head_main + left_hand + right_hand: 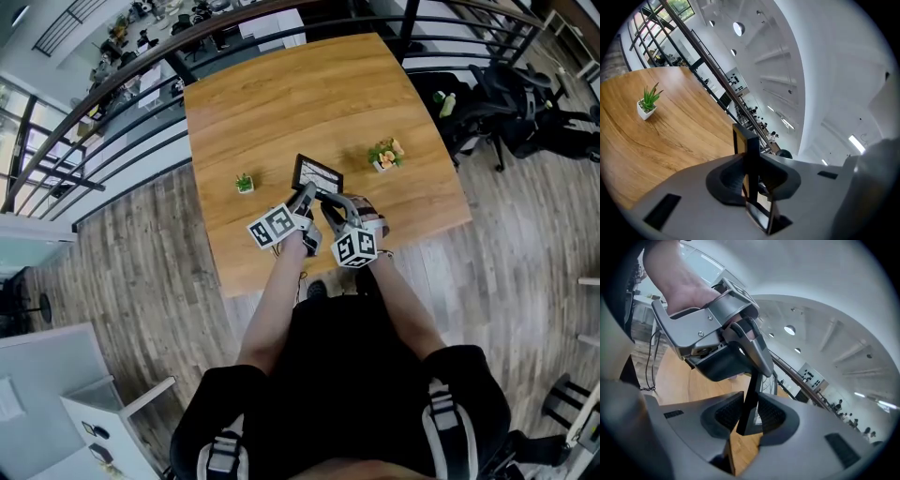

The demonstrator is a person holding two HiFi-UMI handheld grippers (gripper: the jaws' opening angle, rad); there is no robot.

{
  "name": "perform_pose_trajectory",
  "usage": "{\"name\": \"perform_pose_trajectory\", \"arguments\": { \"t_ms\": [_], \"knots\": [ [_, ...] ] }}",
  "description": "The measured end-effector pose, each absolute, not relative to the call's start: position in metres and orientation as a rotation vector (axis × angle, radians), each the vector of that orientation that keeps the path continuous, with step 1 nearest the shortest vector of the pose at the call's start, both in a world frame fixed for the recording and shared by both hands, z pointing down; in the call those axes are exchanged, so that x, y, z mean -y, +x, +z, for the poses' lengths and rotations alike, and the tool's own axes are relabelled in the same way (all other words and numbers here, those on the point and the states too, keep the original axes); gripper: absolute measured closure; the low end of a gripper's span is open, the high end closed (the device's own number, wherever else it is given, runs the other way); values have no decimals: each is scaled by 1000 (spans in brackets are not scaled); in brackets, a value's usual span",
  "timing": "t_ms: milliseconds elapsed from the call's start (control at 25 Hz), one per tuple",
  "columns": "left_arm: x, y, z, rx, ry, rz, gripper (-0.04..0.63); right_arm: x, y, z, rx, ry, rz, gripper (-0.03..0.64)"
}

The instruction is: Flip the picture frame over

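Now left gripper [751, 176], right gripper [749, 416] clamp picture frame [317, 173]; pot [645, 111] holds plant [650, 97].

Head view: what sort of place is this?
Probably an office mezzanine: a wooden table beside a railing overlooking desks on the floor below, with a black office chair nearby.

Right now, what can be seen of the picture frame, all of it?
The picture frame is a rectangle with a thin black border around a pale picture. It is tilted up over the wooden table. The left gripper and right gripper both clamp its near side, its edge upright between their pads. Whether its far edge rests on the table is unclear.
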State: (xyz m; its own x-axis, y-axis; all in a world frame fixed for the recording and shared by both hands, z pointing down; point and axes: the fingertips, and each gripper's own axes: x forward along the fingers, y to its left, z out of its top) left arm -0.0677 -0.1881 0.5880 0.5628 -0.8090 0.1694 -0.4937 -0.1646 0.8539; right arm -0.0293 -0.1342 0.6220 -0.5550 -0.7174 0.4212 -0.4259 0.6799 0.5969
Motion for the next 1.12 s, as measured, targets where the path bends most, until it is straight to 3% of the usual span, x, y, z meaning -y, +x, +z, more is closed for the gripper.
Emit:
{"name": "perform_pose_trajectory", "arguments": {
  "t_ms": [920,1120],
  "knots": [
    [203,-61,598,1164,1877,-333,508,164,13,620,2531,823,-153,529],
    [202,-47,607,1123,1939,-241,508,173,15,646,2628,682,242,515]
  ]
}}
